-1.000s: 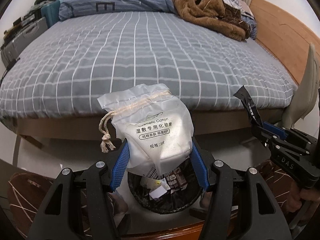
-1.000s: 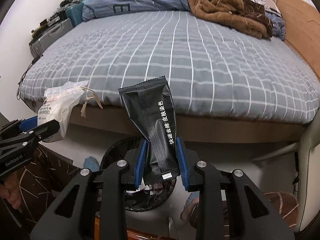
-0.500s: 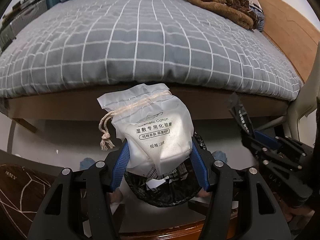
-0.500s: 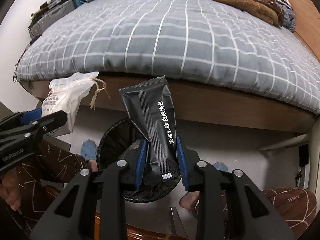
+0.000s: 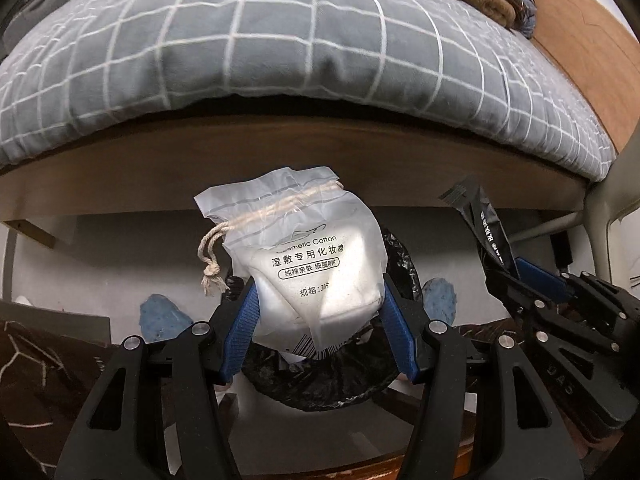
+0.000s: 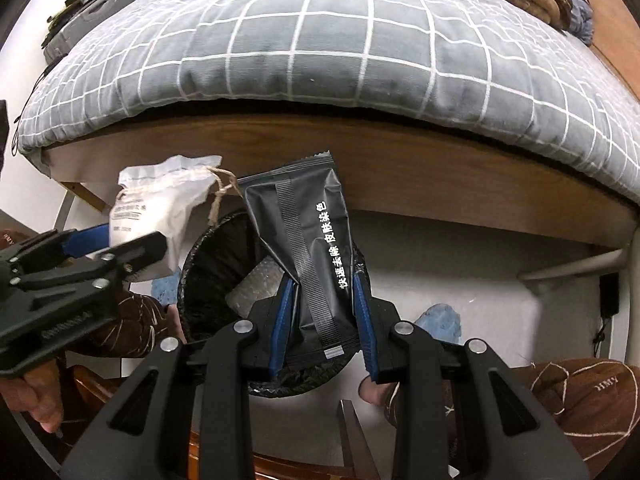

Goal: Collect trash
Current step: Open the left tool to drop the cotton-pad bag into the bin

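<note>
My left gripper [image 5: 318, 312] is shut on a white cotton-pad pouch [image 5: 304, 256] with a drawstring, its blue pads pressing both sides. The pouch hangs right over a bin lined with a black bag [image 5: 320, 380]. My right gripper [image 6: 322, 300] is shut on a black sachet [image 6: 308, 240] with white lettering, held upright above the same bin [image 6: 216, 272]. The left wrist view shows the right gripper [image 5: 516, 276] and the sachet [image 5: 484, 224] at the right. From the right wrist camera, the left gripper [image 6: 120, 240] and the pouch [image 6: 160, 208] appear at the left. Crumpled wrappers lie in the bin.
A bed with a grey checked cover [image 5: 280, 40] and a wooden side rail [image 6: 400, 168] runs just behind the bin. A person's blue slippers [image 5: 438, 296] and brown patterned trouser legs [image 6: 580, 396] flank the bin. A white chair leg [image 5: 600, 240] stands at the right.
Both grippers have sunk toward the bin with their loads and tilted further down. The bed edge has risen in both views, and the bin looks larger.
</note>
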Demonstrator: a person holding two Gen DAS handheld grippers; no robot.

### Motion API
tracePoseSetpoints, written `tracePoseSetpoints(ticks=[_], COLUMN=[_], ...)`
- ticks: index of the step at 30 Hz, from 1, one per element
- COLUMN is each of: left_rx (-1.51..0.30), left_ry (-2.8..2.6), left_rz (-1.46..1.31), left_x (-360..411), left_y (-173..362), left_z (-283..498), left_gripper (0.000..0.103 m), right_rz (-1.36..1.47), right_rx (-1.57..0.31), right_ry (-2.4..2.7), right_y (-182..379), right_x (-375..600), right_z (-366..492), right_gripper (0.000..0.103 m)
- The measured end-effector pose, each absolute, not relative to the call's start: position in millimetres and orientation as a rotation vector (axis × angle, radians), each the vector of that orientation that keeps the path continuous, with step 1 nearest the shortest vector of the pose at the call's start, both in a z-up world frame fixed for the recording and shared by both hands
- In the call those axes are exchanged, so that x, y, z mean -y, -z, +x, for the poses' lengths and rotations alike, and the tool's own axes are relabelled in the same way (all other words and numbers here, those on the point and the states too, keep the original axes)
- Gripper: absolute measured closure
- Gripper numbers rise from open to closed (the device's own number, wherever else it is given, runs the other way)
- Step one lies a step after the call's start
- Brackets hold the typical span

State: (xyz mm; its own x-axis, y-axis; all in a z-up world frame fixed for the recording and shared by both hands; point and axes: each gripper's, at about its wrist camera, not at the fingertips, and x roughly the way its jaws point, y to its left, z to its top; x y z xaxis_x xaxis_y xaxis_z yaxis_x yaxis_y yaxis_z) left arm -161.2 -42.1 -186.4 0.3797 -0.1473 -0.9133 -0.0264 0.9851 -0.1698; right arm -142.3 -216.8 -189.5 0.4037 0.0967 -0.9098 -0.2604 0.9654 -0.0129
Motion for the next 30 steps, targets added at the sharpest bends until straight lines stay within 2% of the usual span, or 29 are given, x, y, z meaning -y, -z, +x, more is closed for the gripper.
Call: tracePoseSetpoints(ticks=[14, 22, 27, 30], left_rx=[-1.155, -1.136, -1.134, -1.127], left_ry=[0.114, 0.067, 0.029, 0.013], left_rz=[-0.140, -0.161, -0.140, -0.134], left_x=[77.7, 66.4, 53.3, 37.7], left_y=[198.6, 196.4, 197.6, 195.3], left_z=[-155.3, -150.8, -147.7, -148.6], left_gripper=[0.043, 0.012, 0.006, 0.006], right_rz=[-0.108, -0.108, -0.121, -0.120], right_rx=[-1.133, -1.140, -1.148, -1.158], right_ry=[-0.162, -0.165, -0.176, -0.183], right_y=[186.2, 189.8, 196.2, 199.4], right_x=[244.6, 244.2, 238.4, 233.2], right_z=[-135.0, -133.7, -132.0, -128.5], right_gripper=[0.074, 0.074, 0.073, 0.073])
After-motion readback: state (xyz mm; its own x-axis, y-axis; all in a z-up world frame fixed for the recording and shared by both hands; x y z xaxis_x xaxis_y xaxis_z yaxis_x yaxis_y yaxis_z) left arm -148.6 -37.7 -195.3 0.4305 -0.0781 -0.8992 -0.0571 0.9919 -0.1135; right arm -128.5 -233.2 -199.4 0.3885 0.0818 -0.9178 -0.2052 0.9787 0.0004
